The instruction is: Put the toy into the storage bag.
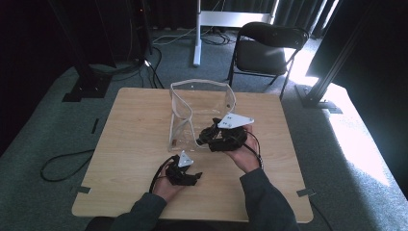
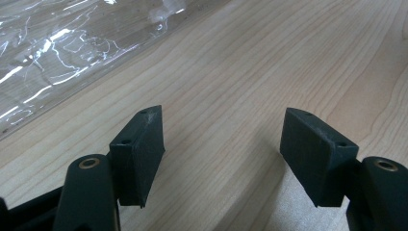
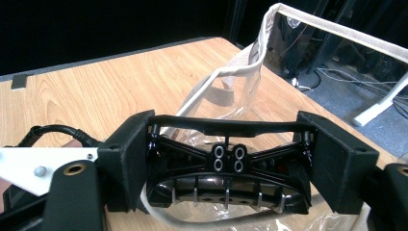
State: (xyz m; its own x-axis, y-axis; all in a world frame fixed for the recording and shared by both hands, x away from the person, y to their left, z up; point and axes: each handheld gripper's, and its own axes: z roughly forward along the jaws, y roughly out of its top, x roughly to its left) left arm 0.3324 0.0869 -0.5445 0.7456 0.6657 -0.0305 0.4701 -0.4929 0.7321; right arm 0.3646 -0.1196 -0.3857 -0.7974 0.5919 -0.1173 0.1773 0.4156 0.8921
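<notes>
A clear plastic bag (image 1: 201, 113) with cloth trim is standing open at the table's (image 1: 134, 139) twelve o'clock side. The right gripper (image 3: 231, 159) is clamping a stiff black plastic frame (image 3: 228, 168) across its width; the left gripper (image 2: 223, 149), jaws wide and empty, is resting at six o'clock. The bag looks light, floppy and slippery, so its trimmed rim is likely the best hold.

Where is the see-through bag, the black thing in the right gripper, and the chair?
clear bag (image 1: 202, 98), high view, its front wall.
black frame (image 3: 226, 166), right gripper view, its middle, between the pads.
chair (image 1: 262, 55), high view, its seat.
</notes>
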